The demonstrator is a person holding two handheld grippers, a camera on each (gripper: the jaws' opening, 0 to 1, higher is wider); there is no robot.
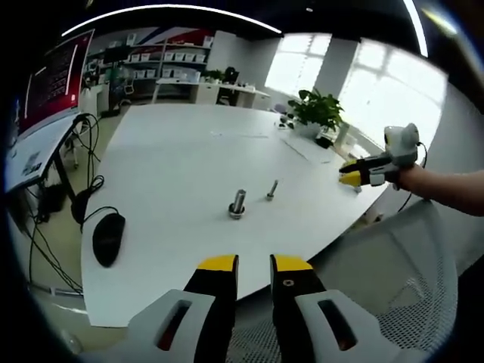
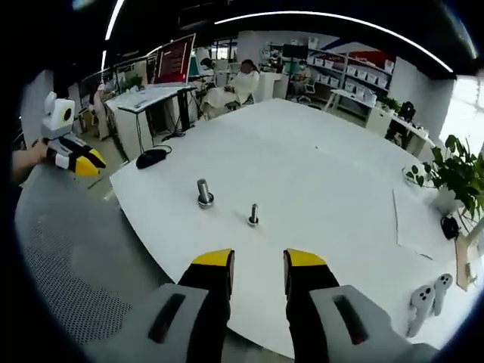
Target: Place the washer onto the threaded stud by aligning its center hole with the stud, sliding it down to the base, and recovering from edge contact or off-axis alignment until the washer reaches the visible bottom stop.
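White tabletop (image 2: 318, 174): threaded stud (image 2: 203, 192) and smaller bolt (image 2: 253, 215) upright near its front edge; left gripper (image 1: 253, 265) and right gripper (image 2: 259, 259) parted, empty.

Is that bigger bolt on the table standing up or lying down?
Standing up. The larger threaded stud rises straight off the white table on its wider base, and the right gripper view shows it upright too.

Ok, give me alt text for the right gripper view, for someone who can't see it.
Two upright metal studs, a thicker stud and a thinner stud, stand a little apart on a large white table. The right gripper, its yellow-tipped fingers apart and empty, hangs short of the table's near edge, while the left gripper enters from the left beside a mesh chair back.
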